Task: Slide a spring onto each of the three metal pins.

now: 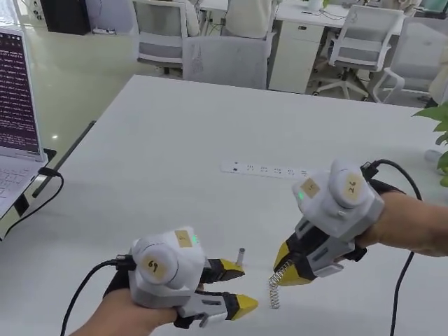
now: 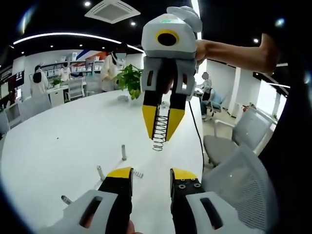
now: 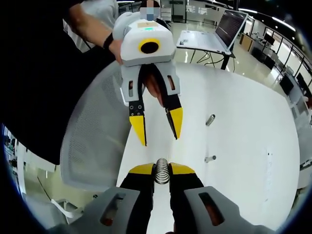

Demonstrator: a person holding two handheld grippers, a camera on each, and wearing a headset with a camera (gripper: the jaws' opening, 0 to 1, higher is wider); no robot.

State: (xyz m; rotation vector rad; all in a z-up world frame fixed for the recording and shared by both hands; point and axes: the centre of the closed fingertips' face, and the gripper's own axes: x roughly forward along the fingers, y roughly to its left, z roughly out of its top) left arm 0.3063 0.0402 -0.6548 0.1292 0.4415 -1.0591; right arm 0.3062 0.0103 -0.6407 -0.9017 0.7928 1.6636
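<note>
Spring (image 3: pixel 162 171) clamped in right hand-held gripper (image 2: pixel 160 127); left hand-held gripper (image 3: pixel 159 136) released; cap markings (image 1: pixel 351 185) unclear.

The left gripper view's lower left holds three metal pins (image 2: pixel 124 152) and two springs (image 2: pixel 159 129); the head view has one power strip (image 1: pixel 264 169) and one laptop (image 1: pixel 14 105).

Left tool (image 1: pixel 241 285) and right tool (image 1: pixel 288 270) are white, yellow-tipped; spring (image 1: pixel 274 288) silver, table (image 1: pixel 175 154) white.

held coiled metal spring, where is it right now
The coiled metal spring hangs clamped between the yellow jaws of the right gripper, low right of centre in the head view, just right of an upright metal pin.
</note>
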